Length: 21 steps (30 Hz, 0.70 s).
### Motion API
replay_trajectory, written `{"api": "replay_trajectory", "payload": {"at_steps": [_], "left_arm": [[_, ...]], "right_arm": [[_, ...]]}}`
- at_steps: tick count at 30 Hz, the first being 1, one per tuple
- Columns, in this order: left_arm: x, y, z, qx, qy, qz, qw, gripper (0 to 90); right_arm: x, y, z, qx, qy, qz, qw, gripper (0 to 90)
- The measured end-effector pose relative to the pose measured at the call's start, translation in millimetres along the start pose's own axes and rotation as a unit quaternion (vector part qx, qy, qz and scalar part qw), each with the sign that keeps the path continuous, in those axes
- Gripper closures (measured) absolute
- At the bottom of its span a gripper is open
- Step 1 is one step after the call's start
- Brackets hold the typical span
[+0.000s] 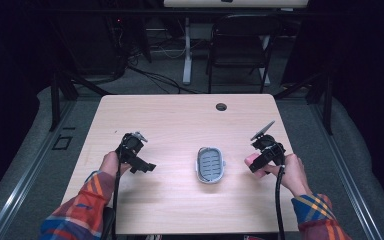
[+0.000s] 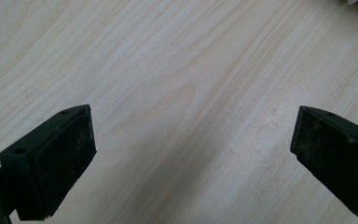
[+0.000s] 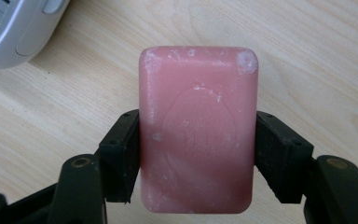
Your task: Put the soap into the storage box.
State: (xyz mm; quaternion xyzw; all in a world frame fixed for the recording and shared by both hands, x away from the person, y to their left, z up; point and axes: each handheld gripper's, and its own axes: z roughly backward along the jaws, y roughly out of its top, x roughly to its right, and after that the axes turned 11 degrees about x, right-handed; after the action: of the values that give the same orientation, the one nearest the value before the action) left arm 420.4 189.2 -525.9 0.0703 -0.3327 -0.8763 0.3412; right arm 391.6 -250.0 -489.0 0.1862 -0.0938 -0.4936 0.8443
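right gripper [image 3: 198,154] jaws clamp pink rectangular soap bar [image 3: 198,126] | left gripper [image 2: 193,154] jaws spread, empty | risk: slick bar slips, missing grey oval soap dish [image 1: 210,165] at frame centre

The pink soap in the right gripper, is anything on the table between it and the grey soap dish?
Nothing visible. The pink soap is clamped in the right gripper, and only bare table lies between it and the grey soap dish beside it.
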Motion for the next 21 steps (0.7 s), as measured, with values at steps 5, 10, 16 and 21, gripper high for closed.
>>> {"api": "replay_trajectory", "payload": {"at_steps": [5,10,16,21], "left_arm": [[-0.1,-0.1,-0.4,0.001,-0.001,0.001,1.0,0.0],[-0.2,0.0,-0.3,0.001,-0.001,0.001,1.0,0.0],[-0.1,0.5,-0.4,-0.001,-0.001,0.0,1.0,0.0],[0.0,0.6,-0.4,-0.001,-0.001,0.0,1.0,0.0]], "right_arm": [[-2.1,5.8,4.5,-0.001,-0.003,0.007,1.0,37.2],[-3.4,9.2,7.9,0.005,-0.003,0.007,1.0,37.2],[-5.3,14.3,13.7,0.007,0.0,0.008,0.9999,37.2],[-7.0,16.1,15.1,0.009,-0.005,0.013,0.9999,37.2]]}}
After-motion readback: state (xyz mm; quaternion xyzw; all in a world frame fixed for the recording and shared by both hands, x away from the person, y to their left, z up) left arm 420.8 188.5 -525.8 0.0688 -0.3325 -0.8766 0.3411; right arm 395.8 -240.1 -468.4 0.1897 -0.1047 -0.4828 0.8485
